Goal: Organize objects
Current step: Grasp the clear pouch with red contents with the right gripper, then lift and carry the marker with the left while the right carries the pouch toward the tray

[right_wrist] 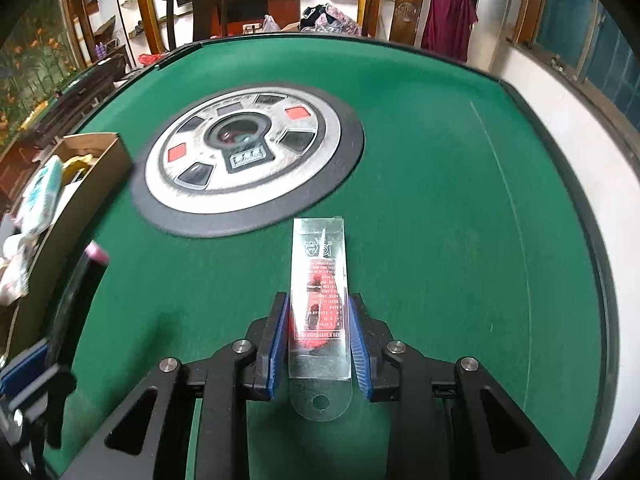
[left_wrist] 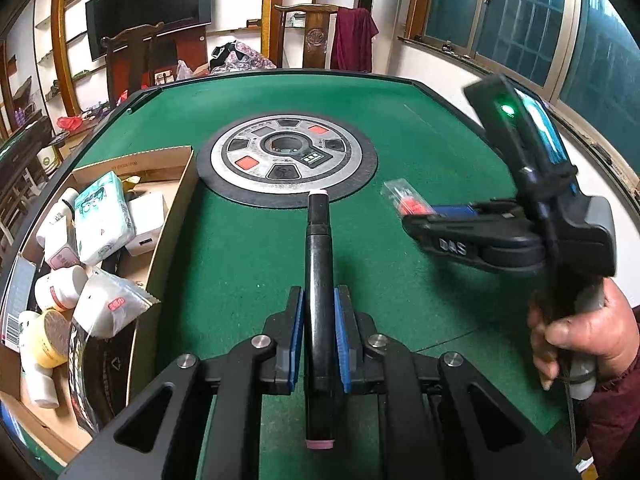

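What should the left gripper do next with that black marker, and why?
Probably carry it left and over the cardboard box. The left gripper is shut on the black marker, which is clear of the green table, and the box beside it already holds the sorted bottles and packets. The right gripper has its own clear packet.

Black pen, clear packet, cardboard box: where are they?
Black pen [left_wrist: 319, 264], left wrist view, middle of its barrel.
Clear packet [right_wrist: 320, 280], right wrist view, its printed front.
Cardboard box [left_wrist: 170, 216], left wrist view, its near side wall.
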A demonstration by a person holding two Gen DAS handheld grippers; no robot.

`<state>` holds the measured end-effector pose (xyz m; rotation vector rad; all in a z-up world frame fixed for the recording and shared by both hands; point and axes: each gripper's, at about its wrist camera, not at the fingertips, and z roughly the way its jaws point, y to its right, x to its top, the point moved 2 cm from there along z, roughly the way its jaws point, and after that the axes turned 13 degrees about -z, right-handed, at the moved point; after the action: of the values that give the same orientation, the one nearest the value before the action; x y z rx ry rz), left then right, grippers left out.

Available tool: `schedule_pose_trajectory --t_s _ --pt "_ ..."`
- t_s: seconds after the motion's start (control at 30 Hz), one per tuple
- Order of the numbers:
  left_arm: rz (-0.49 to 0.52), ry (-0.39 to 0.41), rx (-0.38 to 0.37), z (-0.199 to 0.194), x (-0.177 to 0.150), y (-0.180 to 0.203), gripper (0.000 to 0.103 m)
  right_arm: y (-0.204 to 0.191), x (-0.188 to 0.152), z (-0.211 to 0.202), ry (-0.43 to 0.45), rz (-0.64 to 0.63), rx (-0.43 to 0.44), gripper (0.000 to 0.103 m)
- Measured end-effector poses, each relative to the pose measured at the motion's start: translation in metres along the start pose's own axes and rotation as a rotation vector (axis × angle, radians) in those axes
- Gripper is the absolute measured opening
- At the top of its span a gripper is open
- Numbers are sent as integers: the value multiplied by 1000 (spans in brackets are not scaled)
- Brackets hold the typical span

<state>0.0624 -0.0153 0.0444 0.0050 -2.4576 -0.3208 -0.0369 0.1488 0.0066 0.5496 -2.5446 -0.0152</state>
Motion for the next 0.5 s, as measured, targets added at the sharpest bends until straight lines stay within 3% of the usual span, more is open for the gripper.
schedule_pose_trajectory --t_s 0.07,0.17,0.2,0.23,0.3,0.33,0.37,0.5 --pt "-4 2 -6 -1 -2 -1 14 1 -7 -5 -9 2 33 33" --pt "-19 -6 -14 1 -4 -4 14 16 -15 -23 39 75 96 47" --pt "-23 -11 -16 2 -5 -4 14 22 -15 -29 65 92 77 60" --pt "-27 -14 -19 3 -6 -5 14 29 -15 -39 104 107 39 80" --pt "-32 -21 -25 5 -7 -6 14 38 -15 -62 209 123 -28 103" --pt "-34 -24 -26 6 -8 -6 14 40 -16 -74 283 126 -45 103" --pt "-35 -26 -26 7 -9 -6 14 41 -16 -76 301 122 -37 103" --pt "-38 -38 -27 11 -12 -8 14 30 -9 -48 106 20 -127 102"
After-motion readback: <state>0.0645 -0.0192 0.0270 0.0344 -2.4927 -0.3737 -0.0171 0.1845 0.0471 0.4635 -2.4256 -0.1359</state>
